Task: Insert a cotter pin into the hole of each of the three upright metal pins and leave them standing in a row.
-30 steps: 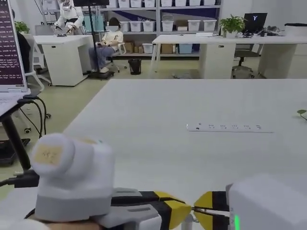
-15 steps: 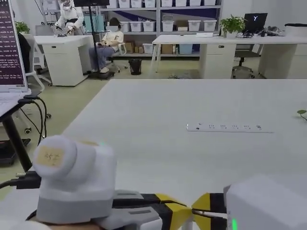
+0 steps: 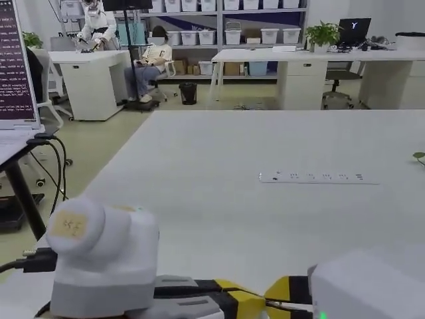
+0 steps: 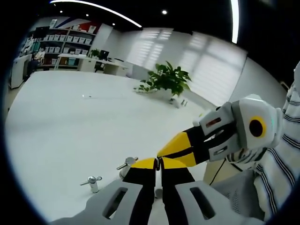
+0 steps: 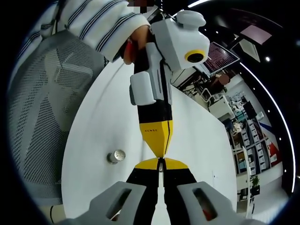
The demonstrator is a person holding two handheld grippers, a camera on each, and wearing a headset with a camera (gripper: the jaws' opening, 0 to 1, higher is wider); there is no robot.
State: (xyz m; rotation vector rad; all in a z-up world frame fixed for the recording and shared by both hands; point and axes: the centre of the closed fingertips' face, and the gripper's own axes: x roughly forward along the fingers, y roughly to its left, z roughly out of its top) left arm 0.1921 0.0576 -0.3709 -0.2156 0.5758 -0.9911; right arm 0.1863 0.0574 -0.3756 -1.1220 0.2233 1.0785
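Observation:
My left gripper (image 3: 259,303) and right gripper (image 3: 272,302) meet tip to tip at the near edge of the white table (image 3: 219,173), both shut. A thin metal cotter pin (image 3: 289,306) lies in the right gripper's jaws, its end at the left gripper's tips; I cannot tell whether the left one grips it. In the left gripper view, two upright metal pins (image 4: 93,182) (image 4: 125,166) with cotter pins through their heads stand just left of my left gripper (image 4: 160,164). A bare-topped upright pin (image 5: 116,156) stands left of my right gripper (image 5: 161,164).
A white power strip (image 3: 319,177) lies mid-table. A potted plant (image 4: 166,79) sits at the table's far end. A laptop screen (image 3: 13,66) on a stand with cables is off the left side. A mesh chair (image 5: 42,93) is close behind.
Both grippers, still tip to tip, have dropped lower in the head view, toward the near table edge. The cotter pin stays between them.

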